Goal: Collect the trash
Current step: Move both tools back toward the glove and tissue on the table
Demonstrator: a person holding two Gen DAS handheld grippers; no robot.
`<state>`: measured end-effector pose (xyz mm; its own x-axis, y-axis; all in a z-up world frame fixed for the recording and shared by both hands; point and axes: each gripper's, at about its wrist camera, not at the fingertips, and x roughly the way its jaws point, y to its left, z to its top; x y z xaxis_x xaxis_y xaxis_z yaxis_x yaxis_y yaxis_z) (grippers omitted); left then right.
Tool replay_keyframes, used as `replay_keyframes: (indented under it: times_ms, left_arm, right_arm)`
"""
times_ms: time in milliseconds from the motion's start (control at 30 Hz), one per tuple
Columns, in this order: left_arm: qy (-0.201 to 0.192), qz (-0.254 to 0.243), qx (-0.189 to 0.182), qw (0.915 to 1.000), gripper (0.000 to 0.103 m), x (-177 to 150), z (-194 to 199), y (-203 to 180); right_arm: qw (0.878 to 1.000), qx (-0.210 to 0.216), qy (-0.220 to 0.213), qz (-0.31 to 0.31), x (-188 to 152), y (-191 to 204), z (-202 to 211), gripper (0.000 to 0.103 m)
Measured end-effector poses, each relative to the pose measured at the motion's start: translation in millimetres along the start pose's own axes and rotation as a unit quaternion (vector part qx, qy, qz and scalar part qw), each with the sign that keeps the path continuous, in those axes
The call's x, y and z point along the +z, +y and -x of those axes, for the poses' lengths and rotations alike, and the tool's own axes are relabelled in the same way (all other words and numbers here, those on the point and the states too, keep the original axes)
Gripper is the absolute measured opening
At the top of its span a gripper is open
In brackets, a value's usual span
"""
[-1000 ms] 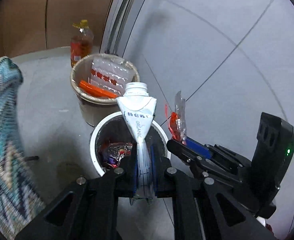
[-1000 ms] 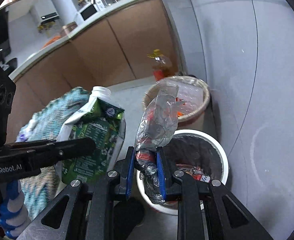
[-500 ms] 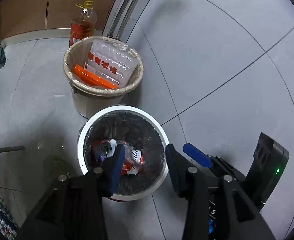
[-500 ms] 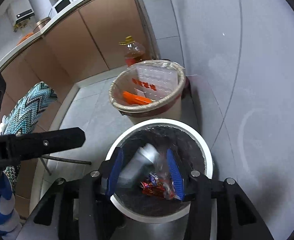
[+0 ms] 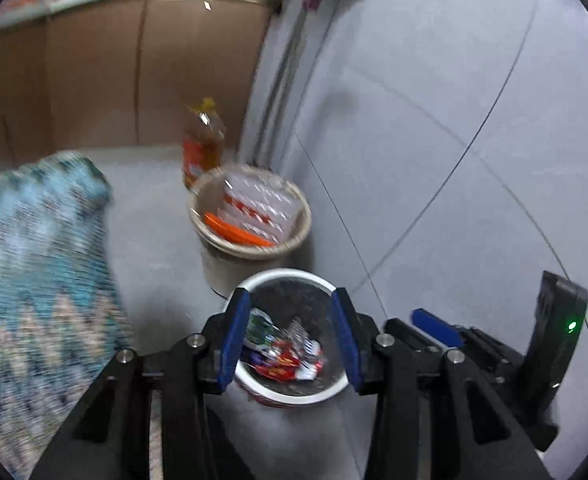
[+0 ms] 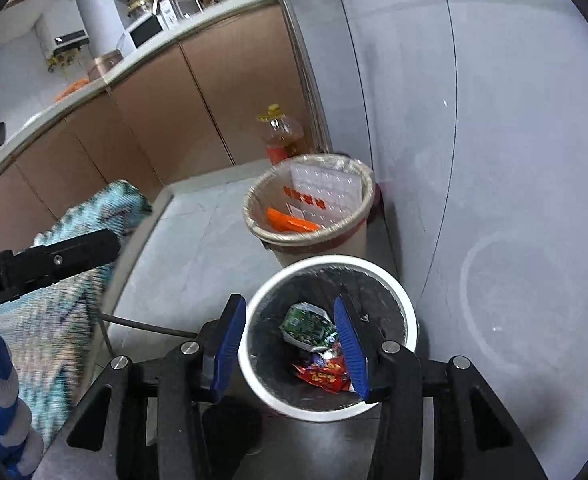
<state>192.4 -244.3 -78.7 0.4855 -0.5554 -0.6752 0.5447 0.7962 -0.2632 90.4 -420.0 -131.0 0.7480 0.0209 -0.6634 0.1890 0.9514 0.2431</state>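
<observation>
A white-rimmed trash bin with a black liner (image 5: 282, 277) (image 6: 374, 270) stands on the grey floor by the wall. Inside lie a green carton (image 6: 308, 326) (image 5: 259, 326) and red snack wrappers (image 5: 280, 364) (image 6: 322, 374). My left gripper (image 5: 290, 340) is open and empty above the bin. My right gripper (image 6: 290, 346) is open and empty above the same bin. In the left wrist view the right gripper shows at the lower right (image 5: 434, 326). In the right wrist view a finger of the left gripper (image 6: 66, 254) shows at the left.
A second bin with a clear liner (image 5: 250, 216) (image 6: 310, 208) holds a blister pack and an orange item. An oil bottle (image 5: 202, 140) (image 6: 280, 132) stands behind it by brown cabinets. A blue zigzag cloth (image 5: 34, 264) (image 6: 74, 260) hangs at left. A grey wall is at right.
A second ago my left gripper held the carton and my right a crumpled plastic bottle. Both opened and the trash dropped into the bin. Both grippers have since lifted and tilted up.
</observation>
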Motion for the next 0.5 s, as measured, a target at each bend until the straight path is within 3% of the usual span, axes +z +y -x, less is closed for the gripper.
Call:
replay_keyframes:
  times_ms: [167, 500]
  left_arm:
    - [-0.031, -0.020, 0.022, 0.9991, 0.040, -13, 62, -1]
    - [-0.081, -0.013, 0.088, 0.9928, 0.043, -55, 162, 23]
  right_arm:
    - [0.999, 0.016, -0.030, 0.019, 1, 28, 40, 0.048]
    - [0.991, 0.058, -0.072, 0.093, -3, 107, 113, 0.053]
